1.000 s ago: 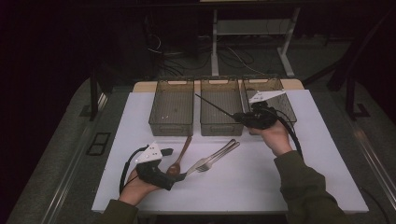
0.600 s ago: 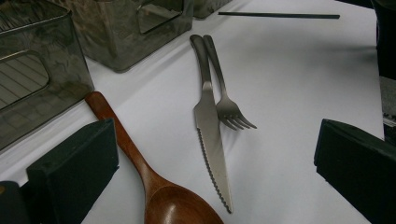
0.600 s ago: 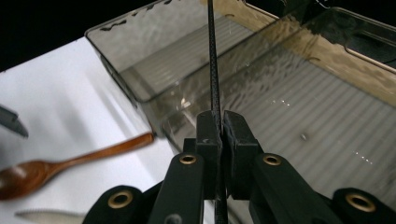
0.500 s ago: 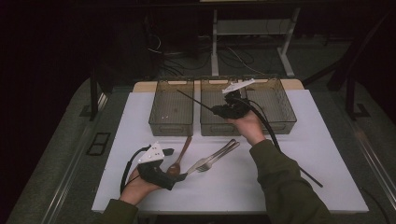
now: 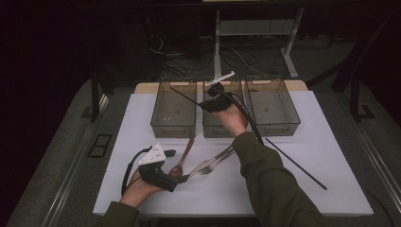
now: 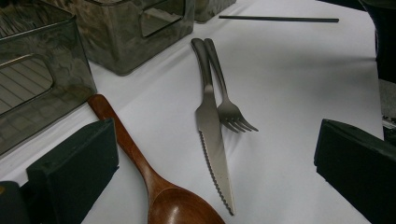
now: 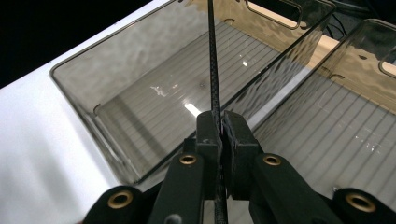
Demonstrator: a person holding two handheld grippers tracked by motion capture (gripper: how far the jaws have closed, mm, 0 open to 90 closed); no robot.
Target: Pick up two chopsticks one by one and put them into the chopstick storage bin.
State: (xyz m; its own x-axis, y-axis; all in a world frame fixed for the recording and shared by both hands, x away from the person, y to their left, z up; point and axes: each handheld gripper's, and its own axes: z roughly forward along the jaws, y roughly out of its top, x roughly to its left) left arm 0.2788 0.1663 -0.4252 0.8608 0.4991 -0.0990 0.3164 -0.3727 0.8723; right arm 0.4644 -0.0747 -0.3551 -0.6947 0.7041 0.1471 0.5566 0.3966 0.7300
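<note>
My right gripper (image 5: 205, 105) is shut on a thin black chopstick (image 5: 187, 96), held above the row of bins. In the right gripper view the chopstick (image 7: 212, 60) runs up from between the pressed jaws of the right gripper (image 7: 220, 126), over the left bin (image 7: 112, 37). My left gripper (image 5: 172, 169) rests on the white mat, open, with the bowl of a wooden spoon (image 5: 185, 151) between its jaws. In the left gripper view the spoon (image 6: 140, 158), a serrated knife (image 6: 210, 126) and a fork (image 6: 229, 109) lie just ahead of the left gripper (image 6: 212, 163).
Three smoky see-through bins stand side by side at the back of the mat: left (image 5: 174, 127), middle (image 5: 217, 128), right (image 5: 279, 127). A second black chopstick (image 5: 295, 163) lies on the mat at the right. Dark floor surrounds the table.
My right hand has carried the chopstick leftward, from over the right bin to above the middle and left bins. The left gripper has stayed put.
</note>
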